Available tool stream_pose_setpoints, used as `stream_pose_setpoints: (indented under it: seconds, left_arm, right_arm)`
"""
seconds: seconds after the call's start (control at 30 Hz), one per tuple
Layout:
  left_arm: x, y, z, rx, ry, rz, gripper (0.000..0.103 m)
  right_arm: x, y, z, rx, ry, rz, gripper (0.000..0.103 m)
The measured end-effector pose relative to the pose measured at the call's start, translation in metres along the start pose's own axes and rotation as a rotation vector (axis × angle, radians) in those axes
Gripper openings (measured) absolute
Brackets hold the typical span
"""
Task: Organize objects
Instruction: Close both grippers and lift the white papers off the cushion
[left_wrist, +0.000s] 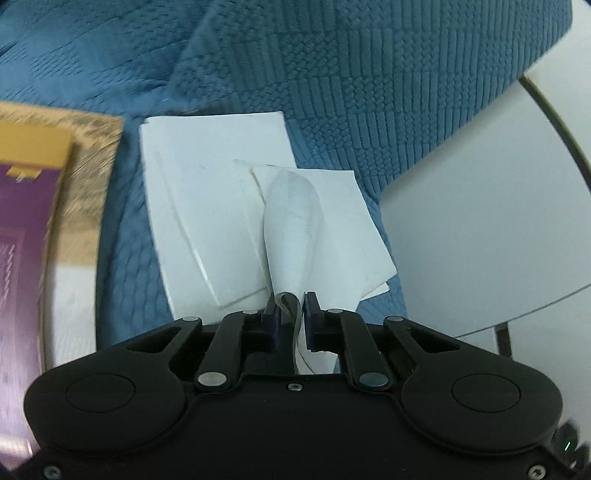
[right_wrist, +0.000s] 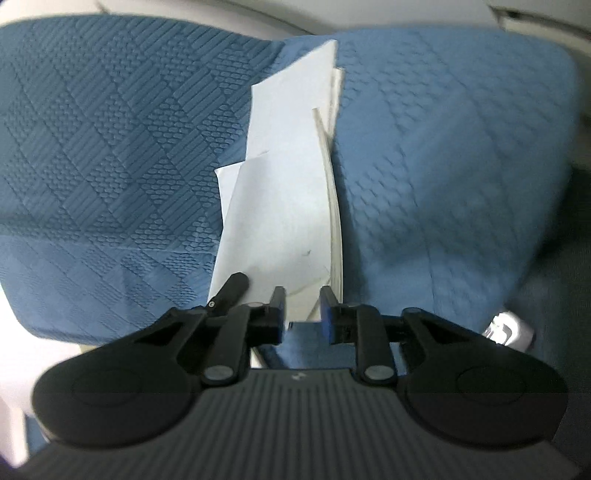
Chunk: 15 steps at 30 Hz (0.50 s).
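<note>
1. My left gripper (left_wrist: 291, 310) is clamped on the curled near edge of a thin white paper sheet (left_wrist: 295, 229).
2. That sheet belongs to a loose, fanned pile of white paper sheets (left_wrist: 207, 199) lying on a blue quilted textile cover (left_wrist: 369, 92).
3. My right gripper (right_wrist: 303, 314) stands apart-jawed at the pile's near edge, gripping nothing.
4. A purple-and-gold cardboard box (left_wrist: 33, 221) lies left of the pile.
5. Judgement: sheets remain unsquared; tidying has barely begun.
</note>
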<state>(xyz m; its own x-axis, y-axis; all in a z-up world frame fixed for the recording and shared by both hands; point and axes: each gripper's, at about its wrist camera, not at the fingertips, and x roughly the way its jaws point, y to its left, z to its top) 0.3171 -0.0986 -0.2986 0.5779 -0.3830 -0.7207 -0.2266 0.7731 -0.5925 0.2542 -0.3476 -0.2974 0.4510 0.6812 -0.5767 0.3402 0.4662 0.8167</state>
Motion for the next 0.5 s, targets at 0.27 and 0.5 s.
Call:
stream_pose_setpoints:
  seconds: [0.27, 0.5]
  left_arm:
    - [-0.018, 0.012, -0.019, -0.128, -0.016, -0.023, 0.011]
    - [-0.029, 0.027, -0.024, -0.181, -0.003, -0.064, 0.011]
  right_arm:
    - [0.003, -0.022, -0.036, 0.272, -0.026, 0.113, 0.052]
    - [0.027, -0.033, -0.044, 0.431, -0.055, 0.124, 0.052]
